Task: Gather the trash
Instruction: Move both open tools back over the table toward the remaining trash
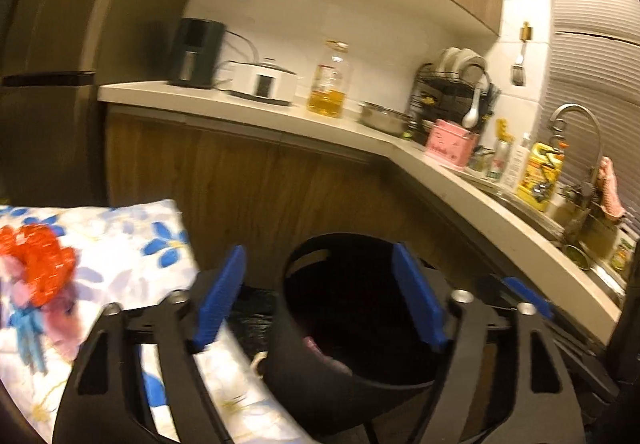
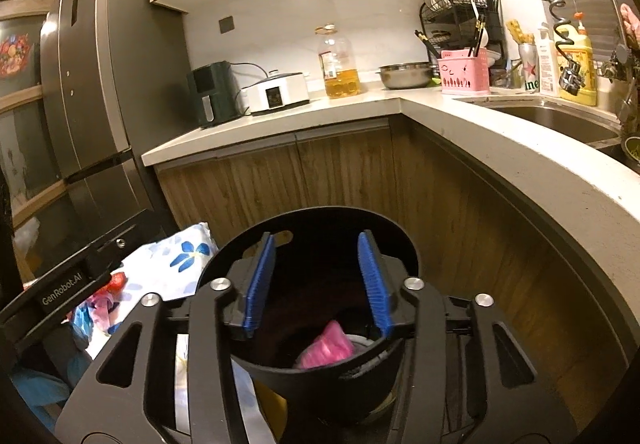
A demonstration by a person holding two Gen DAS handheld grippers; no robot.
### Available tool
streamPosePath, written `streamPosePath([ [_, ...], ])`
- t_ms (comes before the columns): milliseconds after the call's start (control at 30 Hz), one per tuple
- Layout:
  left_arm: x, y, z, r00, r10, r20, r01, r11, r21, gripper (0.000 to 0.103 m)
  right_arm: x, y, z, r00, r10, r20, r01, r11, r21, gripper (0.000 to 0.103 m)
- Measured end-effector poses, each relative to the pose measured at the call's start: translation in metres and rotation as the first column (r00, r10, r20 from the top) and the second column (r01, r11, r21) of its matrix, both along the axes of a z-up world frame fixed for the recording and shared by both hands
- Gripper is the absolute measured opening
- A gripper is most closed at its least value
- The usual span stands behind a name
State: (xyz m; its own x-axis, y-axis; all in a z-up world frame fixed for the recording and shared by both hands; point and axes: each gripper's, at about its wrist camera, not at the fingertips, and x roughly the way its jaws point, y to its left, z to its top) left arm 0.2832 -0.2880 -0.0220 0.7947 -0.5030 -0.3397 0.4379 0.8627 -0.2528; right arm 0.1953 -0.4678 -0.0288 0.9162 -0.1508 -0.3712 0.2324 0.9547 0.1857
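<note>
Blue pads sit closest to me, low in both pictures. On my left gripper [image 1: 320, 300] the two fingers stand wide apart with nothing held between them. On my right gripper [image 2: 320, 284] the fingers are apart too, and nothing is pinched there.

Right behind the pads is a round black trash bin [image 2: 320, 376], in the bottom middle of each view. I can see down into it from the right camera — a crumpled pink piece of trash [image 2: 327, 347] lies at the bottom, next to something pale. From the left camera the inside of the bin looks mostly dark.

At the lower left is a white cloth with blue flowers [image 1: 120, 244], with a red blurry thing [image 1: 38, 264] on it. The left picture is smeared, so I cannot tell what the red thing is.

Higher up runs a pale kitchen counter [image 2: 360, 103] — on it stand an oil bottle [image 2: 339, 63], a metal bowl [image 2: 404, 75] and a pink basket [image 2: 464, 75]. A big grey fridge [image 2: 100, 83] fills the upper left of the right view.
</note>
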Motion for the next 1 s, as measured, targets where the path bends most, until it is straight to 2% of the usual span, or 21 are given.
streamPosePath([
  [133,-0.014,0.018,-0.003,0.997,0.081,0.002,-0.081,0.996,0.045,0.087,-0.009,0.016,0.0,1.0,0.004,-0.009,-0.004,0.999,-0.038,0.057],
  [267,-0.03,0.034,-0.004,0.989,0.145,0.002,-0.144,0.986,0.089,0.091,-0.019,0.033,-0.003,1.0,0.006,-0.03,-0.008,0.998,-0.07,0.059],
  [333,-0.039,0.045,-0.005,0.982,0.191,0.007,-0.191,0.975,0.113,0.097,-0.025,0.042,-0.005,0.999,0.008,-0.037,-0.011,0.997,-0.08,0.061],
  [533,-0.066,0.08,-0.01,0.953,0.304,-0.001,-0.299,0.936,0.185,0.097,-0.043,0.07,-0.01,0.998,0.034,-0.059,-0.039,0.996,-0.078,0.064],
  [700,-0.089,0.11,-0.008,0.928,0.373,0.016,-0.367,0.904,0.217,0.097,-0.062,0.095,-0.011,0.996,0.066,-0.056,-0.07,0.995,-0.069,0.064],
  [1000,-0.128,0.157,-0.007,0.906,0.424,0.018,-0.417,0.882,0.219,0.097,-0.084,0.142,-0.003,0.992,0.123,-0.033,-0.125,0.989,-0.083,0.064],
])
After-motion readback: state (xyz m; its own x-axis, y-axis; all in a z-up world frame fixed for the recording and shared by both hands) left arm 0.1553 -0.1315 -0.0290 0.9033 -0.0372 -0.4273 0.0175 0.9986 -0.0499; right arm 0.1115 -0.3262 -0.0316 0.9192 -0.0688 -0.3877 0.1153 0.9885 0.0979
